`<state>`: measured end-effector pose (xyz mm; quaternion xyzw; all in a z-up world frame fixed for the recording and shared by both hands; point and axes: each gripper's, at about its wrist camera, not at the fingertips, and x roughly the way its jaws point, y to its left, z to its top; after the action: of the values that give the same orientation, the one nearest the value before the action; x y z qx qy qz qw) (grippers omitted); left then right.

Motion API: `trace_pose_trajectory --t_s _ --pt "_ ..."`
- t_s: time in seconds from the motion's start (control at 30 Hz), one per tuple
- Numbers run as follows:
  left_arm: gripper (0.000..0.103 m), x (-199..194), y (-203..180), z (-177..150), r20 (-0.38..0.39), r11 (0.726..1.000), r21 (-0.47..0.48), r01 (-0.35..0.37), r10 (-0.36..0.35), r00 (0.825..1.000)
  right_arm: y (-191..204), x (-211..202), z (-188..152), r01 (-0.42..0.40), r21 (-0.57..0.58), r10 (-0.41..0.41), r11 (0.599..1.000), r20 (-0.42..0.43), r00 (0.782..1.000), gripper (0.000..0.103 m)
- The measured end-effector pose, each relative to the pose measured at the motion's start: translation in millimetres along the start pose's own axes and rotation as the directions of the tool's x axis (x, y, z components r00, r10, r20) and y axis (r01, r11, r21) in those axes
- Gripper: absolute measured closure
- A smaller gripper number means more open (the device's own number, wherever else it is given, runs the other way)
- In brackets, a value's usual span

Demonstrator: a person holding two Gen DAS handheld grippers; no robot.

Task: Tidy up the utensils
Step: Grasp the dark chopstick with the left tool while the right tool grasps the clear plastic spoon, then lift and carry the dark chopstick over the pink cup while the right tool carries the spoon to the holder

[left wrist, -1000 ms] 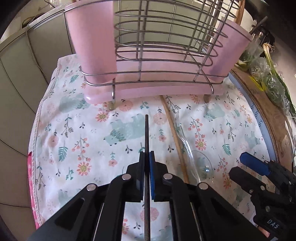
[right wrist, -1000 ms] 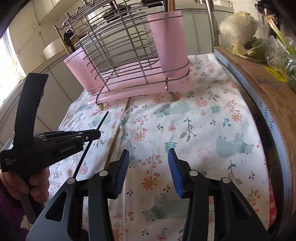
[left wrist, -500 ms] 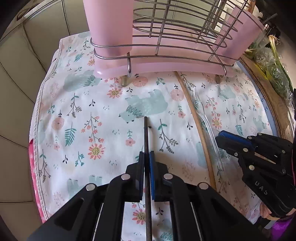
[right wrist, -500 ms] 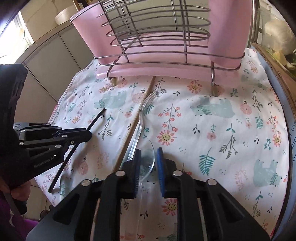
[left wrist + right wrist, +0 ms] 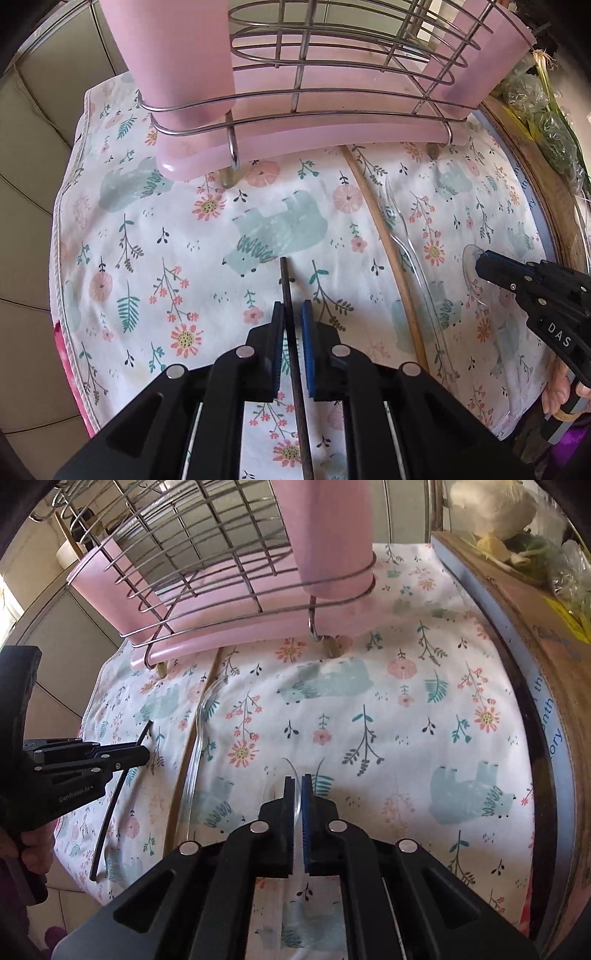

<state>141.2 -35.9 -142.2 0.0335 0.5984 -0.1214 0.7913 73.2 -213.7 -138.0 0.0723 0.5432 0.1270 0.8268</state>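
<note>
Since a second ago both grippers have dropped closer to the floral cloth (image 5: 177, 229), and the right gripper (image 5: 298, 801) has swung over from bare cloth onto the clear plastic spoon (image 5: 291, 775); its jaws have just been closing and now pinch the spoon's bowl edge, nearly fully shut. The left gripper (image 5: 293, 332) has its jaws just easing apart: the black chopstick (image 5: 291, 332) runs between the pads, touching the left pad, with a sliver of gap at the blue right one, so the hold looks loosened.

The chopstick's long axis lies along the left gripper's fingers, its tip pointing ahead toward the pink wire utensil rack (image 5: 295, 122). The spoon's handle runs off to the right gripper's left, toward the rack, lying just beside a wooden chopstick (image 5: 384, 247) parallel to it. The rack stands ahead of both grippers at the cloth's far edge; the left is the nearer to the pink cup (image 5: 177, 74) at the rack's left end.
</note>
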Motion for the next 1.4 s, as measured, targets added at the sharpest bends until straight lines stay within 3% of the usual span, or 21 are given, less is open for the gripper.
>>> trace_pose_trajectory --t_s 0.13,0.23,0.4,0.5,0.63,0.73,0.83,0.97,1.13,1.27,1.33,1.4 --pt "0.095 0.7 8.5 5.6 -0.005 0.999 -0.010 0.037 -0.037 0.999 -2.6 7.6 5.1 -0.029 0.000 0.029 1.000 -0.057 0.998 0.095" --pt "0.098 -3.1 17.4 2.8 0.016 0.999 -0.006 0.046 -0.046 0.999 0.6 7.1 3.9 -0.027 -0.013 0.026 1.000 -0.050 0.998 0.095" --pt "0.099 -26.0 31.4 -9.9 0.118 0.996 -0.047 0.076 -0.070 0.991 7.7 -10.2 3.1 -0.020 -0.013 0.021 1.000 0.041 0.999 0.099" --pt "0.099 -52.9 42.1 -18.9 0.223 0.993 -0.075 0.089 -0.070 0.972 13.7 -35.7 3.1 -0.040 -0.011 0.041 0.999 0.149 0.988 0.099" --pt "0.099 -95.0 55.3 -32.1 0.377 0.991 -0.097 0.090 -0.048 0.925 20.6 -71.6 5.6 -0.042 -0.008 0.043 0.999 0.292 0.955 0.099" --pt "0.099 -130.6 58.2 -39.2 0.504 0.990 -0.100 0.099 -0.035 0.863 24.4 -100.2 8.0 -0.035 -0.014 0.037 0.999 0.393 0.919 0.099" --pt "0.099 -168.3 62.0 -42.1 0.619 0.988 -0.106 0.115 -0.025 0.785 31.3 -130.5 14.3 -0.017 -0.032 0.030 0.999 0.498 0.867 0.099" --pt "0.099 -212.1 63.1 -33.5 0.752 0.977 -0.124 0.175 -0.023 0.659 38.4 -166.8 26.2 0.004 -0.046 0.025 0.999 0.623 0.782 0.099" --pt "0.099 -253.7 65.2 -8.2 0.855 0.963 -0.126 0.237 -0.016 0.518 42.5 -206.8 48.8 0.029 -0.044 0.013 0.999 0.745 0.667 0.099" --pt "0.099 -272.2 66.0 19.2 0.899 0.960 -0.135 0.244 0.015 0.438 45.5 -230.9 69.1 0.086 -0.037 -0.019 0.996 0.823 0.568 0.099" --pt "0.099 -276.8 66.1 31.7 0.913 0.961 -0.145 0.234 0.039 0.406 45.3 -235.4 80.6 0.125 -0.026 -0.044 0.992 0.851 0.523 0.099" --pt "0.099 -279.1 68.1 44.0 0.921 0.961 -0.155 0.228 0.057 0.386 43.4 -235.2 92.0 0.145 -0.013 -0.061 0.989 0.866 0.496 0.099"
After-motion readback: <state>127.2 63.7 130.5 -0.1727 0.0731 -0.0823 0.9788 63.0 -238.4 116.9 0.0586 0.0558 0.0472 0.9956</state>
